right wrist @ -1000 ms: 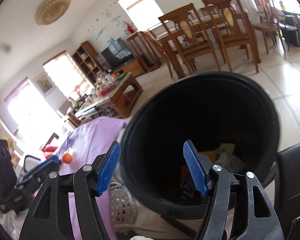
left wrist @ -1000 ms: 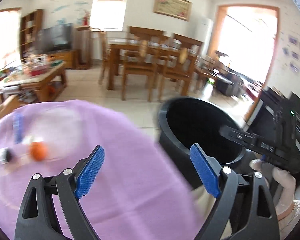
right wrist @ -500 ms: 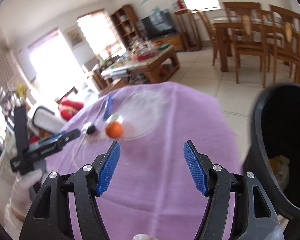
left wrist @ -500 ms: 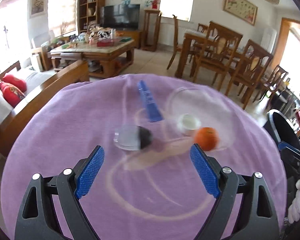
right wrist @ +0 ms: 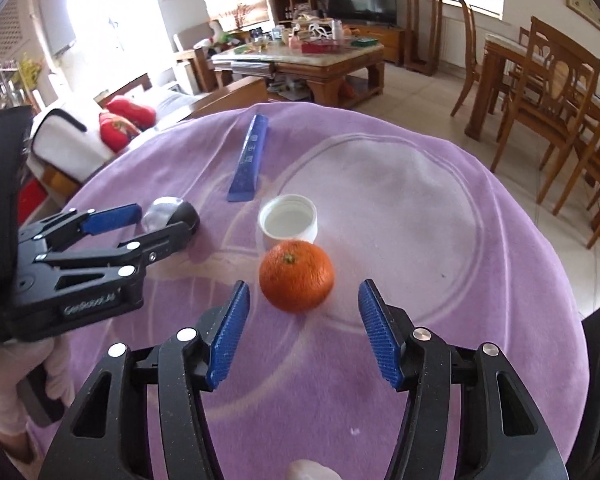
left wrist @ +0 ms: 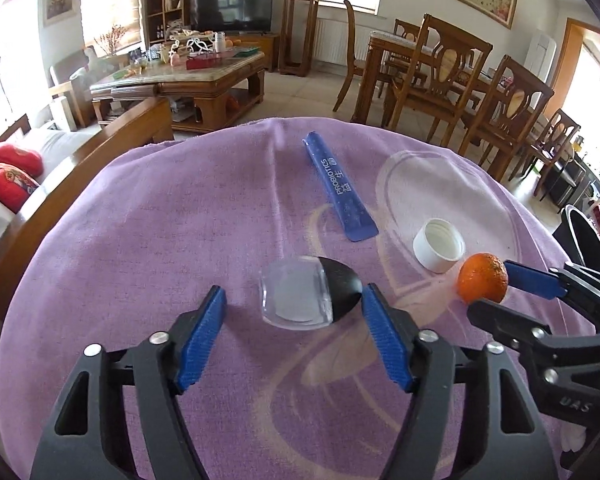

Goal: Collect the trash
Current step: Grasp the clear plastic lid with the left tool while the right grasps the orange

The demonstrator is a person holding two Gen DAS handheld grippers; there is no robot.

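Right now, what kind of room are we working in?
Most likely a home living and dining room. A television stands behind a cluttered wooden coffee table, and a dining table with wooden chairs fills the far side.

Matt purple woven cloth [left wrist: 148, 248] with faint pale swirl print. Glossy blue plastic sachet [left wrist: 338, 186], printed lettering. Smooth white plastic bottle cap [left wrist: 439, 245]. Clear glossy plastic cup with shiny black base [left wrist: 310, 296]. Dimpled, rough-skinned orange tangerine [right wrist: 296, 275]. Matt black plastic grippers, ribbed blue rubbery pads [right wrist: 228, 334], bright metal screws. Varnished brown wooden chairs [left wrist: 440, 68].
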